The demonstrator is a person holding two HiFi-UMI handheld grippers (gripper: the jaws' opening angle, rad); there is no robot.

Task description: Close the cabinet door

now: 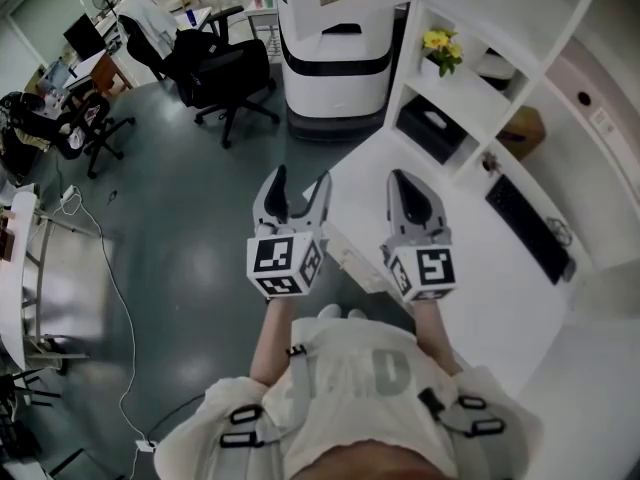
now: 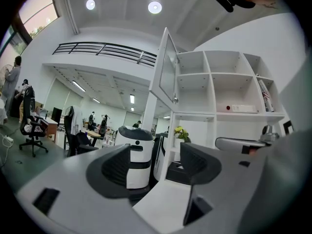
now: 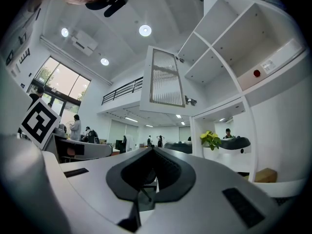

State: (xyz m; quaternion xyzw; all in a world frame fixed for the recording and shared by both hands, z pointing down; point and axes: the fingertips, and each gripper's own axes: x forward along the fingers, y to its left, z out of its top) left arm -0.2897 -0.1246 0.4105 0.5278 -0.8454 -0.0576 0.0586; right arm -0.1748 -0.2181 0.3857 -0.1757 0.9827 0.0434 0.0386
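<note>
the left gripper [image 2: 155, 165] holds its jaws spread wide with nothing between them. the right gripper [image 3: 151, 172], just beside it, has its jaws pressed together and empty. the cabinet door [image 3: 164, 79] stands swung open above and ahead of both grippers, untouched, hinged to the white shelf unit [image 2: 229, 89].

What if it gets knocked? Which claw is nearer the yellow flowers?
Right. The right claw is short of the yellow flowers on the shelves; the left claw sits beside it, farther out from them.
</note>
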